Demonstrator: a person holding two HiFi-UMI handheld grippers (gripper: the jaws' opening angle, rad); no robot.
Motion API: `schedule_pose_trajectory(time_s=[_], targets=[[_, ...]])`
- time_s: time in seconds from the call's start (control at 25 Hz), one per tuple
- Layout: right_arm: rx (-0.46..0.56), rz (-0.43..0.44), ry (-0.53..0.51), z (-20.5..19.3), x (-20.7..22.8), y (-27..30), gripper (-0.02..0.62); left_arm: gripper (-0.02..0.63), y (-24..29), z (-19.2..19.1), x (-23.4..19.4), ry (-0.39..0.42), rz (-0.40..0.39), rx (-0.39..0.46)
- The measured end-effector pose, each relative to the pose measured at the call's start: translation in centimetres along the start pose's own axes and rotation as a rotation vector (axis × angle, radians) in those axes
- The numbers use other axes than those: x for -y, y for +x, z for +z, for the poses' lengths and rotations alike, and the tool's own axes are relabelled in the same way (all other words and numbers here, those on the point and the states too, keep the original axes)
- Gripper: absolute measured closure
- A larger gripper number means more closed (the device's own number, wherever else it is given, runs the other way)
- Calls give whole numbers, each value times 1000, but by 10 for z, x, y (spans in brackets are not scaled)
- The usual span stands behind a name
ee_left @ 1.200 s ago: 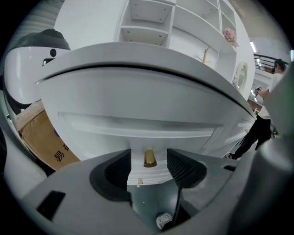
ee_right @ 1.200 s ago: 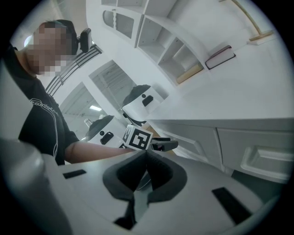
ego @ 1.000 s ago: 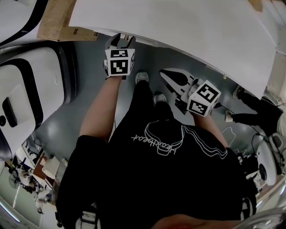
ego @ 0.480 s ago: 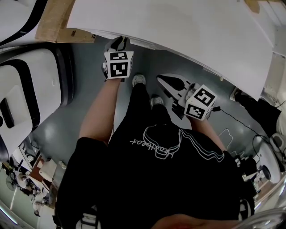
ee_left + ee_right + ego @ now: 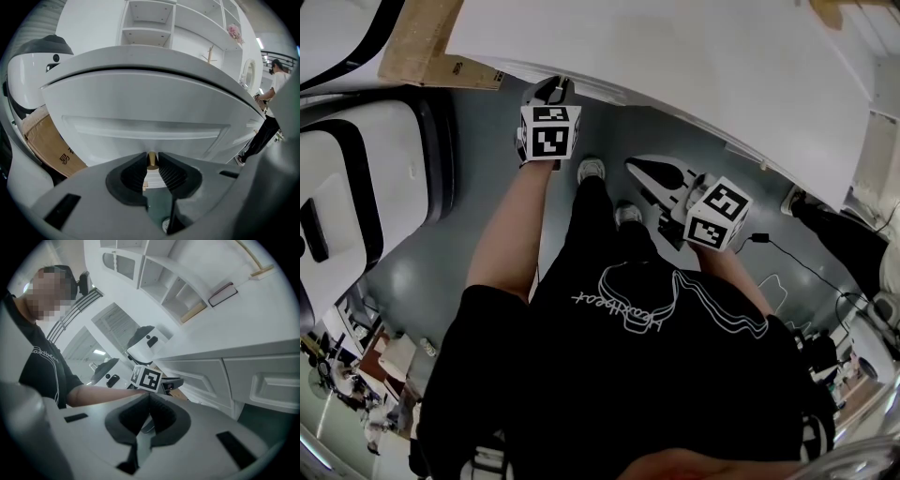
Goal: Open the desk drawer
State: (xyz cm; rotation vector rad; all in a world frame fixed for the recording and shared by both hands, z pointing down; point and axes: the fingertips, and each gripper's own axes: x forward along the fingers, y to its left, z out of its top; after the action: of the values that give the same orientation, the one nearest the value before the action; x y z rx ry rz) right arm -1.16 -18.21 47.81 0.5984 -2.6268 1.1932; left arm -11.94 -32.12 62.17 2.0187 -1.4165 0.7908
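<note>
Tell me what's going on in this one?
A person stands at a white desk with a gripper in each hand. The left gripper has just closed its jaws on the small brass knob of the drawer front, and the pads pinch it now. The drawer front does not look pulled out yet. The right gripper hangs off to the side, jaws together with nothing between them, clear of the desk.

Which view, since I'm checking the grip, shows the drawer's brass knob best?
The left gripper view: the brass knob sits between the left gripper's jaws, which have just been closing onto it. The head view hides it behind that gripper's marker cube; the right gripper view shows that gripper sideways, no knob visible.
</note>
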Motion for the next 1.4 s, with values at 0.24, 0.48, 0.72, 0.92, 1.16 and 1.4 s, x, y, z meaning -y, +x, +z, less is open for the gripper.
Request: schedule_pose_trajectory(time_s=[0.24,0.48,0.72,0.92,1.16,1.4], targets=[[-5,10,-14,-1,-6,-2,589,528,1,-2,0,1,-5,-7],[-15,13,-18,-6,-9,-10,589,528,-3,-7,0,-8,0,-12],[-19,15,-24,-11,-11,-16,589,528,-8,-14,-1,-9,10,-13],[-25,21,-26,-16,-15,-21,589,529,-15,-15,0,-8,21,-11],[-29,30,-32,-21,-16,-23,589,529,-20,-22,1,-6,32,-7],[-37,41,-38,-27,-24,-22,589,529,-28,-31,2,-10,35,-5]])
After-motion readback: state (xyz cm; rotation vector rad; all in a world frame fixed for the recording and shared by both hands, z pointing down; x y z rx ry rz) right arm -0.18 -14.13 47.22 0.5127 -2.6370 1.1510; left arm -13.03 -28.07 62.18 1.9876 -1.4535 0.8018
